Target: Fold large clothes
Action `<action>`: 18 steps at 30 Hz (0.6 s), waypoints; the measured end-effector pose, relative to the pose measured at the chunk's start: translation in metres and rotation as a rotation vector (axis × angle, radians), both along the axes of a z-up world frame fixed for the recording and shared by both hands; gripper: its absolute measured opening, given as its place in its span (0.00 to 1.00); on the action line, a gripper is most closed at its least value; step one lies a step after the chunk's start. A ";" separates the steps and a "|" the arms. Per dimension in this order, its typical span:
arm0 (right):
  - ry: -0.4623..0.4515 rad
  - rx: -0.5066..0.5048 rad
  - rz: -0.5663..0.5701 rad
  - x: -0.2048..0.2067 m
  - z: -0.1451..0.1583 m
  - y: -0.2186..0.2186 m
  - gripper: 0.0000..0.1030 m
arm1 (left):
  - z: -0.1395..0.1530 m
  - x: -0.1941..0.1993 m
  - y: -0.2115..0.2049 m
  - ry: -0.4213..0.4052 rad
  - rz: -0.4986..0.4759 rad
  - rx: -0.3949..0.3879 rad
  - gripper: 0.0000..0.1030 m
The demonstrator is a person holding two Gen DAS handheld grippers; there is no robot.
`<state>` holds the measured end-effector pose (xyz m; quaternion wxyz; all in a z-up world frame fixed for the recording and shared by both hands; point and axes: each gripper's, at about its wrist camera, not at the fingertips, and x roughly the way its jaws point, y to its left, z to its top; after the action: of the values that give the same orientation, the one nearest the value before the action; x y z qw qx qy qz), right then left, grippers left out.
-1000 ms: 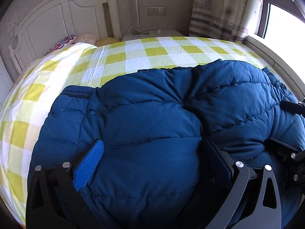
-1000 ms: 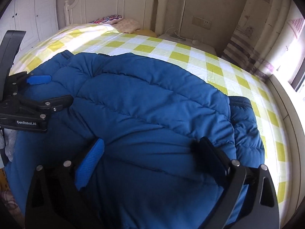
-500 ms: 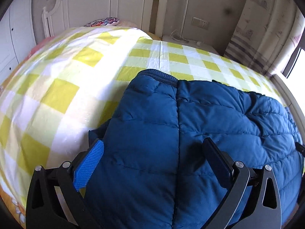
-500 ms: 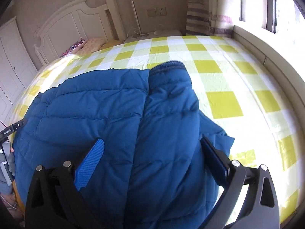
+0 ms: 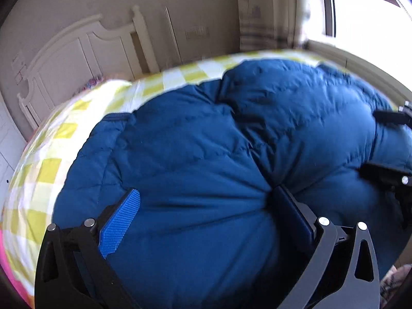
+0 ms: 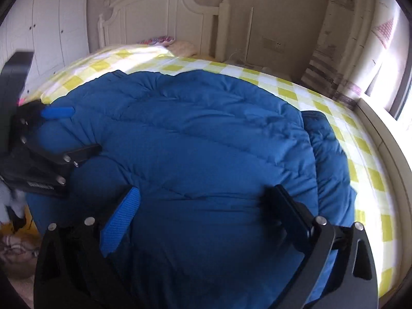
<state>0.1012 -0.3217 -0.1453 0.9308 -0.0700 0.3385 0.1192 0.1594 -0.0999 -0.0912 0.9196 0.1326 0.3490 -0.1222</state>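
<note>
Jacket position: the blue quilted puffer jacket (image 6: 206,139) lies on the yellow-checked bedsheet (image 6: 360,139), long axis running left to right. Left gripper (image 5: 206,206) and right gripper (image 6: 203,200) stand spread wide, jaws pressed into its near edge, equally near.

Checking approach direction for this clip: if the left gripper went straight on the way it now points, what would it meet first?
The blue puffy jacket. The left gripper has its jaws spread wide with the padding bulging between them, so contact looks immediate. Depth is unclear in this blurred fisheye view.
</note>
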 end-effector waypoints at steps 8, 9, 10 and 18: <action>0.030 -0.002 0.017 0.009 0.000 -0.006 0.98 | 0.002 0.004 0.007 0.049 -0.003 -0.024 0.96; 0.036 -0.013 0.018 0.008 0.003 -0.008 0.97 | 0.002 0.004 0.007 0.050 -0.004 -0.025 0.96; 0.034 -0.017 0.006 0.002 0.005 -0.009 0.97 | 0.000 0.004 0.008 0.050 -0.004 -0.025 0.96; 0.080 0.245 -0.209 -0.013 -0.014 -0.125 0.97 | -0.001 0.001 0.008 0.050 -0.005 -0.033 0.96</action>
<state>0.0886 -0.4466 -0.1589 0.9254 0.0847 0.3638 0.0647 0.1603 -0.0917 -0.0926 0.9123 0.1150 0.3696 -0.1336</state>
